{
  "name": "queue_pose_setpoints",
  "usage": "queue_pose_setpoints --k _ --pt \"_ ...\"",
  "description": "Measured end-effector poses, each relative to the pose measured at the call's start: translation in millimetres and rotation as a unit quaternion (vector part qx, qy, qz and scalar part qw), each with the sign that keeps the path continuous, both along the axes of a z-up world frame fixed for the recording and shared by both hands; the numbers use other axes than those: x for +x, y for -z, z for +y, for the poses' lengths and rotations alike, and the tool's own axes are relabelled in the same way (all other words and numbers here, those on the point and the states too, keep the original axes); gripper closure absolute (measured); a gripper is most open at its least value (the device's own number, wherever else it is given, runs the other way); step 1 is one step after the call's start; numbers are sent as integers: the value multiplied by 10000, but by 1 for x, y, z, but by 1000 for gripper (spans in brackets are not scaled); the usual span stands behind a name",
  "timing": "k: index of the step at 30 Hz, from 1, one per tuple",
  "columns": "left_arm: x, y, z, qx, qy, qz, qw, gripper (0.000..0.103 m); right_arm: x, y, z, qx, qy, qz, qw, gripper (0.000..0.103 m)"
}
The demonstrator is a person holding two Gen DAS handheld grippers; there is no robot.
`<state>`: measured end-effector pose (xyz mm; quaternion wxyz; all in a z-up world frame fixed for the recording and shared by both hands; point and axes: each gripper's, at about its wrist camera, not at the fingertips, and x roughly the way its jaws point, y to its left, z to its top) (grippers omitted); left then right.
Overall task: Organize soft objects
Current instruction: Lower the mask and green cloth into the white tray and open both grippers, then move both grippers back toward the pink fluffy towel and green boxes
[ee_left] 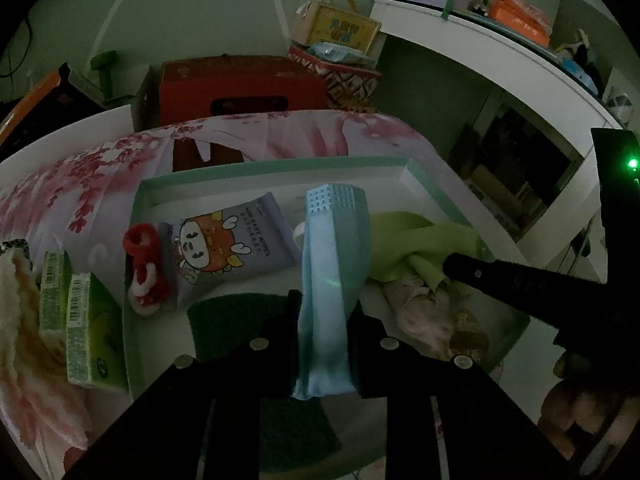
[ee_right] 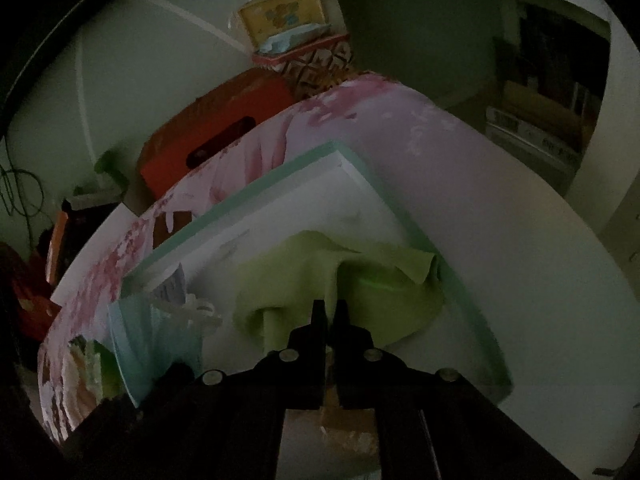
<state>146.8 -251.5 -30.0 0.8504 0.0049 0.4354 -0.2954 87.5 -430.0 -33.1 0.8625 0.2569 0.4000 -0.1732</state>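
The right gripper (ee_right: 330, 314) pinches a fold of the green cloth (ee_right: 304, 280) inside the tray (ee_right: 456, 280), jaws nearly together.

Pink cloth (ee_left: 424, 312) half-hidden under green cloth (ee_left: 420, 240), details dim

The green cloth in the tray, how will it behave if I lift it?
Probably floppy: the green cloth lies crumpled with folds in the tray. Likely light and drapes. The right gripper pinches one fold, so the rest should hang.
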Motion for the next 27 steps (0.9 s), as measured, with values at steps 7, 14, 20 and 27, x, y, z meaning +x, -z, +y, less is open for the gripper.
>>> queue_pose_setpoints --k 7,14,20,27 --pt "1 -10 4 29 -87 183 9998 54 -3 -7 5 -127 8 34 9999 97" --pt "-2 -34 20 -54 -273 116 9995 35 -10 -20 8 -282 130 -5 9995 53" --pt "-1 -49 43 106 -647 -89 9978 15 -14 -30 12 -361 137 -131 9992 39" --pt "9 -54 93 270 -1445 -182 9890 2 -9 -29 23 -425 -79 -46 9991 19"
